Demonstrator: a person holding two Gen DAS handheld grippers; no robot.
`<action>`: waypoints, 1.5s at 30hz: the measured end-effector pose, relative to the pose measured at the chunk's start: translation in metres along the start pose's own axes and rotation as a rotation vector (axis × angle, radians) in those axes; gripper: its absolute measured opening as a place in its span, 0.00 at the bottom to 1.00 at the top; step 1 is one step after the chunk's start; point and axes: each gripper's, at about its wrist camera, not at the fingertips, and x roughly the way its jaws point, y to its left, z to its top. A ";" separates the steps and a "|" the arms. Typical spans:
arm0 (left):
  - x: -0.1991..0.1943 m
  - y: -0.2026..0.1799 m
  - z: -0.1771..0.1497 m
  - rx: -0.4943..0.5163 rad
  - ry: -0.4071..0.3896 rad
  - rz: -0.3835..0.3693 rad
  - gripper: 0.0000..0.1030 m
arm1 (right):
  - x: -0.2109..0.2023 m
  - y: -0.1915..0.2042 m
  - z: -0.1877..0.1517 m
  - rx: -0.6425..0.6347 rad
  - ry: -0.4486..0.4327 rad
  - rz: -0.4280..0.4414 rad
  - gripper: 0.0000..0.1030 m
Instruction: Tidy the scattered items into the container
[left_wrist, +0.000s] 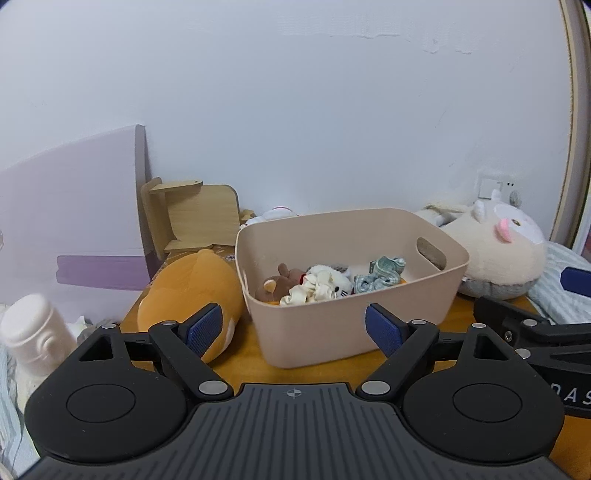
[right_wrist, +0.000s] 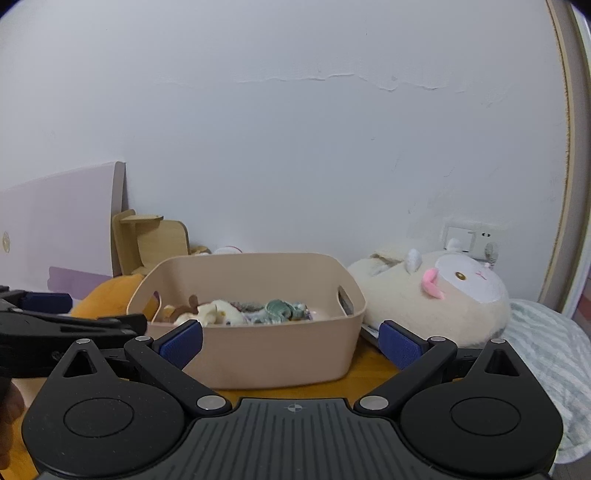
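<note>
A beige plastic bin (left_wrist: 332, 332) (right_wrist: 280, 354) stands on the wooden table (left_wrist: 240, 365). Inside lie a brown bear plush (left_wrist: 275, 286), a white plush (left_wrist: 325, 286) (right_wrist: 218, 312) and a grey-green cloth piece (left_wrist: 382, 275) (right_wrist: 284, 310). An orange plush (left_wrist: 188, 284) (right_wrist: 107, 299) lies against the bin's left side, and a cream hamster plush (left_wrist: 495, 251) (right_wrist: 436, 295) against its right. My left gripper (left_wrist: 293, 330) is open just in front of the bin, holding nothing. My right gripper (right_wrist: 291, 347) is open too, empty, facing the bin's front wall.
A wooden stand (left_wrist: 199, 218) and a white and purple box (left_wrist: 74, 221) stand at the back left by the wall. A white bottle-shaped object (left_wrist: 33, 332) sits at the near left. Striped bedding (right_wrist: 546, 350) lies to the right. A wall socket (right_wrist: 472, 232) is behind the hamster plush.
</note>
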 end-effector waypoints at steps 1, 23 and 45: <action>-0.006 0.000 -0.002 0.003 -0.005 0.000 0.84 | -0.005 0.001 -0.002 0.004 -0.001 -0.002 1.00; -0.110 -0.004 -0.048 0.037 -0.060 -0.003 0.85 | -0.111 0.011 -0.038 0.053 -0.044 -0.051 1.00; -0.164 0.012 -0.108 0.006 0.003 -0.043 0.86 | -0.172 0.030 -0.092 0.079 -0.002 -0.048 1.00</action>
